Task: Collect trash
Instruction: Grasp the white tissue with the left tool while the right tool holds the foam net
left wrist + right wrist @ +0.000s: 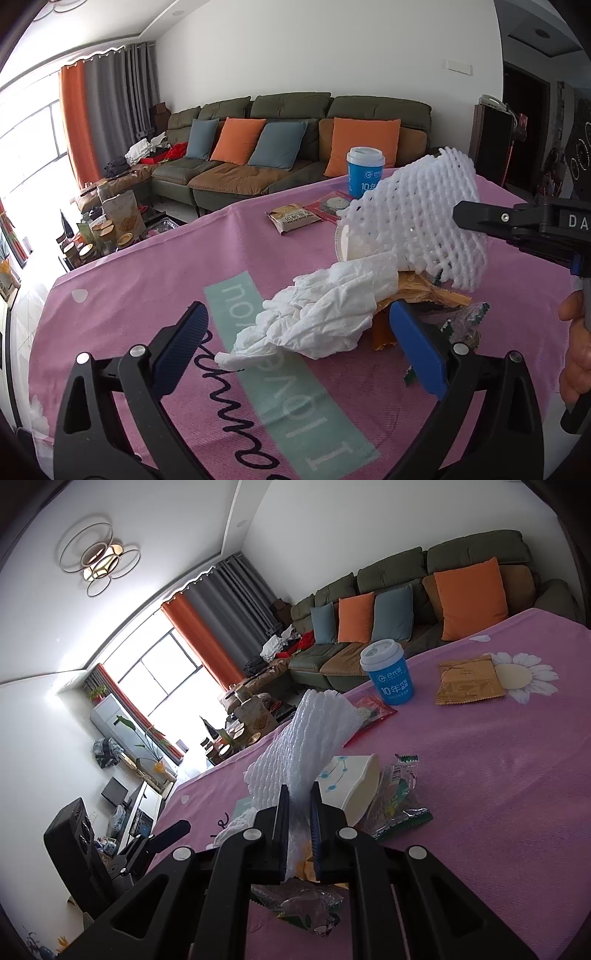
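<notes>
My right gripper (300, 805) is shut on a white foam fruit net (306, 738), which stands up from its pads above the pink tablecloth. In the left wrist view the same foam net (417, 218) hangs from the right gripper (461, 218), which comes in from the right. My left gripper (295, 343) is open, its blue pads on either side of a crumpled white tissue (321, 314) without touching it. Under the net lie a tipped paper cup (354, 786), an orange wrapper (424, 291) and a green snack wrapper (399, 797).
A blue lidded cup (364, 171) stands at the table's far side, with a biscuit packet (293, 218) and a red packet (373, 712) near it. A brown sachet (469, 679) lies far right. A person's hand (576, 350) is at the right edge. A sofa stands behind.
</notes>
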{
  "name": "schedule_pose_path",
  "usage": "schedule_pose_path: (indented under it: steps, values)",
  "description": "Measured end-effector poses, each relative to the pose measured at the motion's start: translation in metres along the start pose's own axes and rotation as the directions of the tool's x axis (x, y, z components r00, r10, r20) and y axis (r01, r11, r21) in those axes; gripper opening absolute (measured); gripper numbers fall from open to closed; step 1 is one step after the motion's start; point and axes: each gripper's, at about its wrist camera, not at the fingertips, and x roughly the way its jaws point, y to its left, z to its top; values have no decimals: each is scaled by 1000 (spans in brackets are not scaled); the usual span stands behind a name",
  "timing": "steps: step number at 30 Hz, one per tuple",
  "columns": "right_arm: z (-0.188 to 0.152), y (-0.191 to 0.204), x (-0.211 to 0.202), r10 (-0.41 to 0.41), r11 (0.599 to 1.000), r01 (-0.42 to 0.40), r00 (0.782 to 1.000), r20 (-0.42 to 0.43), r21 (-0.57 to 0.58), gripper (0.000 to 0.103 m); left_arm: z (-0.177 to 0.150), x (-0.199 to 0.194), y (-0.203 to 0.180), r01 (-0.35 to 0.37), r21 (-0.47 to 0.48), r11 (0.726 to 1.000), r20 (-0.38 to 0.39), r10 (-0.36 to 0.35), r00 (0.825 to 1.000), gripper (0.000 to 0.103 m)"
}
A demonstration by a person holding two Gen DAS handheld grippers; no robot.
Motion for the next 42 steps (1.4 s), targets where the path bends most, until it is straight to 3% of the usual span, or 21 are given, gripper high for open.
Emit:
schedule_pose_path:
  steps: [2,5,11,17,21,24,35,42]
  values:
    - [-1,0,-3,-1,1000,1,1000,2,-5,9,4,0,7,17,-24,1000,8,-17,1000,88]
    - [-2,-3,-3,-6,1000,6,1000,-1,-2,9,10,-1,8,30,-24,999,25,-29,999,90]
    - [-3,-4,-4,-6,1000,6,1000,-4,-1,9,17,20,13,60,-88,994,-27,-63,998,88]
    - [-2,-9,-6,-19,1000,19,1000,2,5,9,11,38,22,102,-180,978,-85,-119,989,57]
    - [-3,-10,-5,-19,1000,19,1000,0,5,9,6,43,28,112,-207,972,-102,-136,985,27]
    - [-4,-7,-6,-15,1000,15,1000,-1,-1,9,3,40,34,120,-221,968,-85,-142,986,17]
    - [-3,22,-15,5,996,-3,1000,30,-86,9,0,-43,46,92,-197,976,74,-78,994,16]
    - [-13,61,-19,21,979,-17,1000,21,-205,9,-17,-103,60,47,-215,975,127,-20,992,16]
